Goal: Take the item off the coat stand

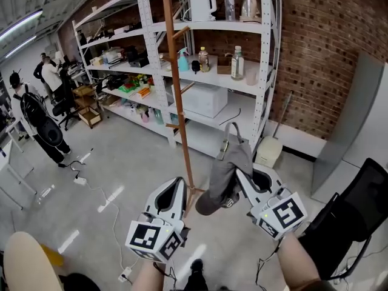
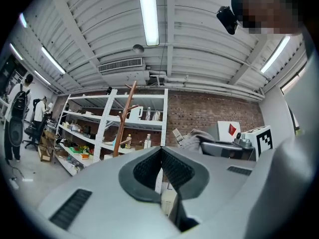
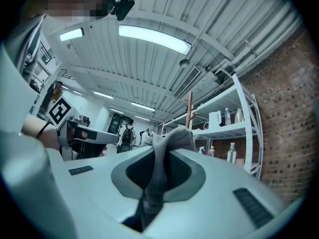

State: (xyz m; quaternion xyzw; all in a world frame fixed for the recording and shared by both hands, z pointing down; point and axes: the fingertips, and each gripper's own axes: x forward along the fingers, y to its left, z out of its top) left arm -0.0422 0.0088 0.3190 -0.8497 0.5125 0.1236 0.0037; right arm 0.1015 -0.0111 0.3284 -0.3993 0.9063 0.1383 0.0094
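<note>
Clamping on a grey fabric item (image 1: 225,173), right hand-held gripper (image 1: 241,176) has its jaws nearly together with cloth pinched between the pads. Right gripper view confirms it: the fabric bunches up over the jaws and trails down through the gap. Left hand-held gripper (image 1: 177,187) sits beside it, jaws closed tip to tip, nothing between them. Both are held low over the grey floor (image 1: 121,156), forearms entering from the bottom edge.

The item hangs in the air from the right gripper, off the pegs, just right of the lower pole of the coat stand (image 1: 179,96). It has a strap with a buckle sticking up and a darker rim at the bottom. Can't tell if that rim touches the stand's base.

Black chair (image 1: 364,211) at right edge of floor. White cable (image 1: 91,183) runs across the floor at left. Behind the stand is a white shelving unit (image 1: 264,53) with bottles, a white kettle (image 1: 202,5) on the top shelf and a microwave (image 1: 203,99) lower down. Brick wall (image 1: 321,47) behind that. Far left, people (image 1: 36,123) stand near desks.
</note>
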